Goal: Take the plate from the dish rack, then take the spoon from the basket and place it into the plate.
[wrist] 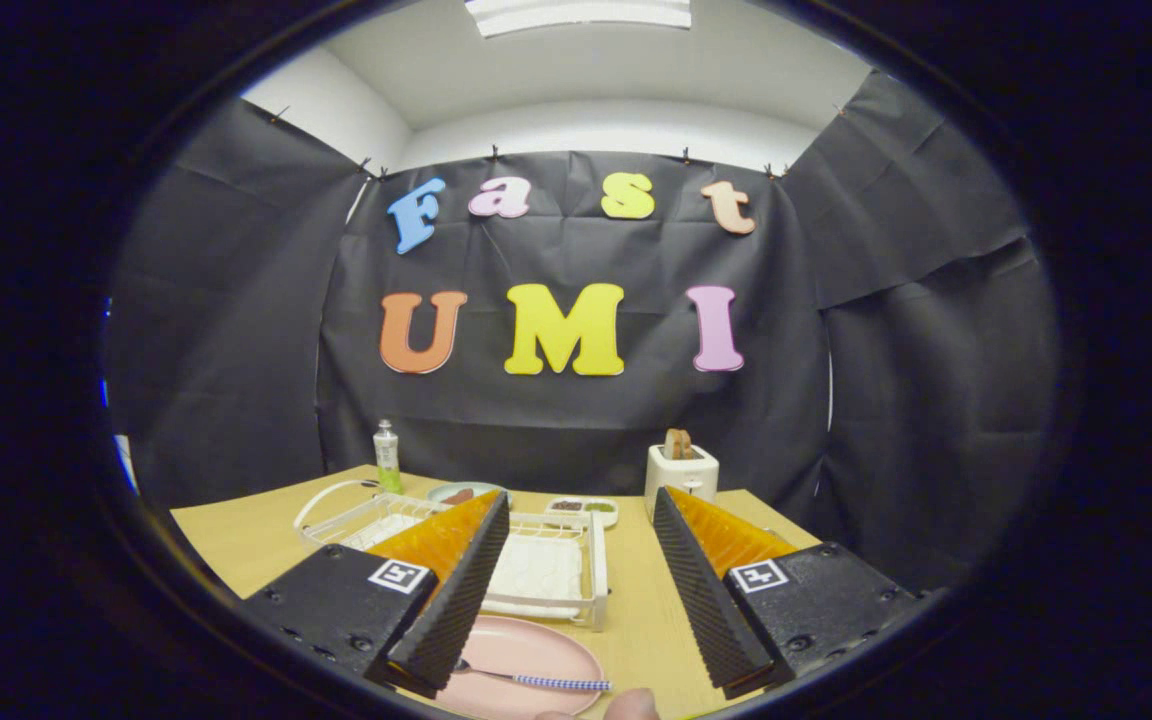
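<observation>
Jaws (581,585) were wide apart and held nothing. Between them, low down, the pink plate (526,650) lay flat on the wooden tabletop (636,620). The spoon (536,680) lay across the plate, its patterned handle pointing right. A fingertip (631,705) showed just below it. Beyond stood the white dish rack (546,570), a toaster (681,470) and a bottle (387,455), by the black cloth wall.

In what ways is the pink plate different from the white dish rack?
The pink plate is round and flat, while the white dish rack is a rectangular frame with raised walls. The plate lies near the open tool, between its fingers; the dish rack stands just beyond it. The plate carries a spoon; the rack has a white lining inside. Both rest on the wooden table.
</observation>
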Demonstrator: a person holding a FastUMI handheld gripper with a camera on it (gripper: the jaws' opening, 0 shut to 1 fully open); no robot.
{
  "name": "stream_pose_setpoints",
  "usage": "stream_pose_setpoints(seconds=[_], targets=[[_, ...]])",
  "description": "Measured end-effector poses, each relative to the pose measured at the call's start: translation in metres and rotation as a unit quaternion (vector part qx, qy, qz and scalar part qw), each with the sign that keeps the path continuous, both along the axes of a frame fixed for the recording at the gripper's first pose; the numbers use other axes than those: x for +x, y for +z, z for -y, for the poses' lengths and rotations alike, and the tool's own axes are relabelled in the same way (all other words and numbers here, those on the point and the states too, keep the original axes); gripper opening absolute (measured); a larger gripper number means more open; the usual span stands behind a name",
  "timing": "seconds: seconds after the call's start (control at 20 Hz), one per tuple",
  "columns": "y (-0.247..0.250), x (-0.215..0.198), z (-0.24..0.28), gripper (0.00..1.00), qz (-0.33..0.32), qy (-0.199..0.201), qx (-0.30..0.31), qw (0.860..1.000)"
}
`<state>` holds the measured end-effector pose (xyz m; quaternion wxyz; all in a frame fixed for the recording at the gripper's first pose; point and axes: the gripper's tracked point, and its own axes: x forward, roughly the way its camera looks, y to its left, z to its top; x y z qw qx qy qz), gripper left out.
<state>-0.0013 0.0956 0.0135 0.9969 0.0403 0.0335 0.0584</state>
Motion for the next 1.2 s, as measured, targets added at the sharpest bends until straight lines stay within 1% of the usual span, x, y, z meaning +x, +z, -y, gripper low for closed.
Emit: stream_pose_setpoints(seconds=[0.15,0.3,0.8,1.2], targets=[[-0.002,-0.012,-0.008,0.94,0.005,0.004,0.009,1.000],[-0.007,-0.018,-0.011,0.94,0.011,0.000,0.004,1.000],[-0.016,-0.016,-0.018,0.94,0.009,-0.001,0.010,1.000],[-0.009,-0.017,-0.008,0.94,0.018,-0.016,0.015,1.000]])
